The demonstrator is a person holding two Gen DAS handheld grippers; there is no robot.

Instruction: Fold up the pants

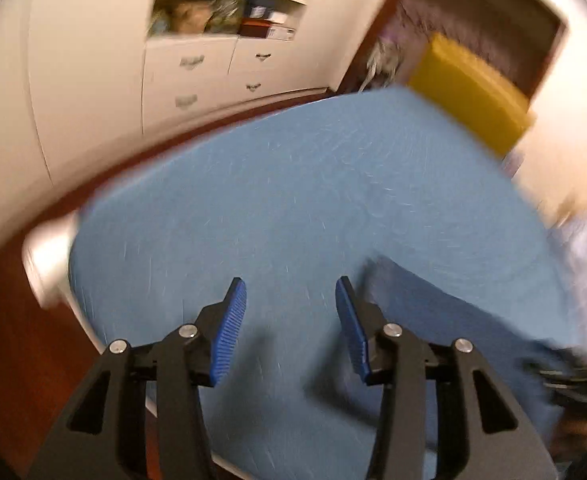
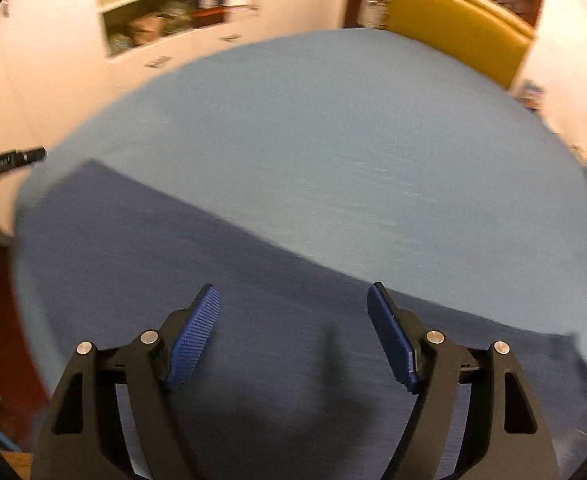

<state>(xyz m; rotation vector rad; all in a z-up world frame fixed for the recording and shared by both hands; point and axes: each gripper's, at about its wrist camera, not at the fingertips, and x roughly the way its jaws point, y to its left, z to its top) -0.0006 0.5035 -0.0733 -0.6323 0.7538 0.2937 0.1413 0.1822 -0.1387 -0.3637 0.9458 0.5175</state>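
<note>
The blue pants (image 2: 221, 280) lie flat on a table with a light blue cloth (image 2: 333, 128), stretching from the left edge to the lower right in the right wrist view. My right gripper (image 2: 293, 300) is open and empty, hovering over the pants. In the left wrist view the pants (image 1: 453, 328) show at the lower right, one end near my right finger. My left gripper (image 1: 291, 296) is open and empty above the blue cloth (image 1: 273, 192), just left of the pants. Both views are motion-blurred.
A yellow chair back (image 2: 453, 24) stands at the table's far side; it also shows in the left wrist view (image 1: 469, 96). White cabinets with drawers (image 1: 213, 72) and open shelves (image 2: 165, 12) line the wall. Red-brown floor (image 1: 9, 340) lies left of the table.
</note>
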